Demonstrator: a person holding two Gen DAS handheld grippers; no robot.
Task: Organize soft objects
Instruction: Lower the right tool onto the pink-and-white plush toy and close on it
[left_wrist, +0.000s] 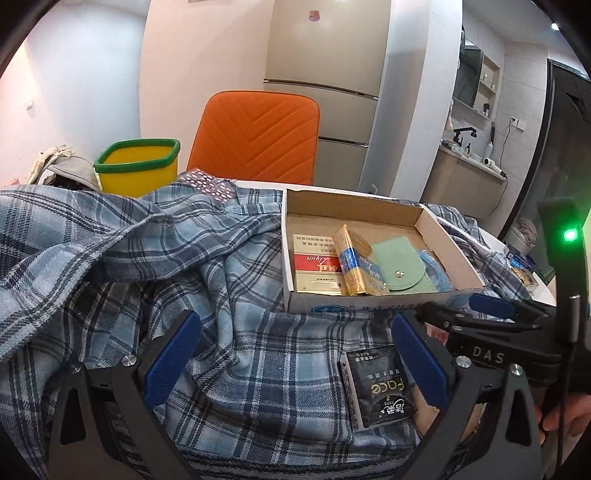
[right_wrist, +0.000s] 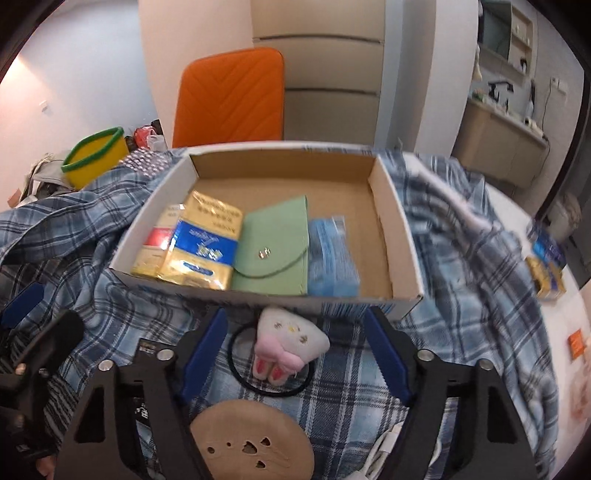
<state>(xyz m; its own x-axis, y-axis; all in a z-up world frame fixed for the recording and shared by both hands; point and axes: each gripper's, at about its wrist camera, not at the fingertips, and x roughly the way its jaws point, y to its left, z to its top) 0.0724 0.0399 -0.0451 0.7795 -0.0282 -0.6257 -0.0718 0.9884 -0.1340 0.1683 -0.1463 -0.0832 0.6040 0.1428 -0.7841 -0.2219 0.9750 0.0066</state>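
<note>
White table draped almost wholly with a rumpled blue plaid shirt. Beyond it an orange chair, a beige fridge, and a yellow bin with a green rim at the left.

On the shirt, a shallow cardboard box holding a gold-and-blue packet, a green snap pouch and a blue soft pack side by side, long axes running front to back.

Just in front of the box, a plush hair tie lying flat, bunny feet toward the camera, black loop around it. Close below, a tan round pad.

Right gripper spread wide, straddling the hair tie without touching. Left gripper likewise apart over bare plaid, a black tissue pack beside its right finger.
</note>
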